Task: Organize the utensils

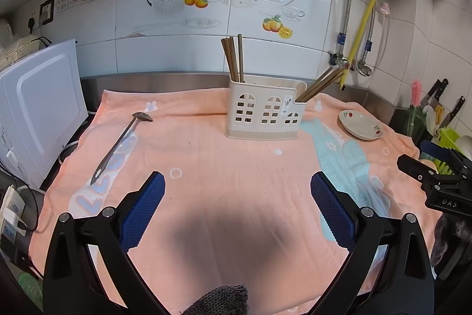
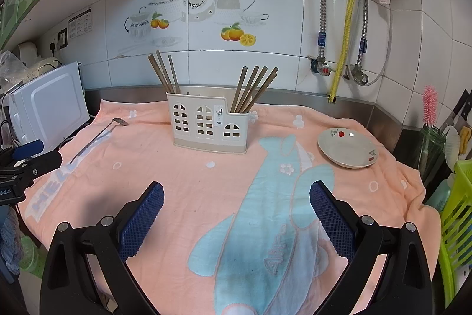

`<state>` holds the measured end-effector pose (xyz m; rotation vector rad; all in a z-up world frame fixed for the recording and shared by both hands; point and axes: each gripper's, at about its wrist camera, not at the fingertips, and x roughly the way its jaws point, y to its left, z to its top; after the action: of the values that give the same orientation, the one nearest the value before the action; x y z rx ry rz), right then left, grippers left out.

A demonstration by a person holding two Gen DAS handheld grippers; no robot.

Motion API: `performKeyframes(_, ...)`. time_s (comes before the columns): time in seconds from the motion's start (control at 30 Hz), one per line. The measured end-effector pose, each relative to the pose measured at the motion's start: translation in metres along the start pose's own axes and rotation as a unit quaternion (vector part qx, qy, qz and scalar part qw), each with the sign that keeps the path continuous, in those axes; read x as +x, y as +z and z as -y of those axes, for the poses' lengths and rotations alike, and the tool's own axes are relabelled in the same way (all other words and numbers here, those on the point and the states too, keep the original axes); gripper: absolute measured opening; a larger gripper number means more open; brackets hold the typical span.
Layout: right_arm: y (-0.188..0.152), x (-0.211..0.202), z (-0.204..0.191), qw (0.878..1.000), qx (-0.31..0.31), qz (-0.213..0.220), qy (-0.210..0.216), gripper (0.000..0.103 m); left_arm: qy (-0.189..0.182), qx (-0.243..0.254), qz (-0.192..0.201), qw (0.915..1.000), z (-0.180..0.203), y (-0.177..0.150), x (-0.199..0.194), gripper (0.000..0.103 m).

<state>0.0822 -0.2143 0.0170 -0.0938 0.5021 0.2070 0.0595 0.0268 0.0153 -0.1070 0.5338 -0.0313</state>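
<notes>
From the left wrist camera, the left gripper (image 1: 237,191) hangs over the peach towel (image 1: 224,155) covering the table, jaws spread wide and empty. A metal spoon (image 1: 118,145) lies on the towel to the left, well apart from the cream utensil holder (image 1: 262,114), which holds chopsticks (image 1: 234,58) upright at one end and more leaning at the other. From the right wrist camera, the right gripper (image 2: 236,194) also has its jaws wide with nothing between them; a small plate (image 2: 348,151) sits right of the holder, and the spoon lies far left.
</notes>
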Motion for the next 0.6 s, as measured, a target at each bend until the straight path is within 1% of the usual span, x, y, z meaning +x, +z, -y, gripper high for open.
performKeyframes(0.6,-0.0024,0.0045,-0.0039,1.000,-0.001,-0.006,0.003,0.096,-0.005,0.001,-0.007,1.0000,0.0022,-0.0034,0.0056,0.098)
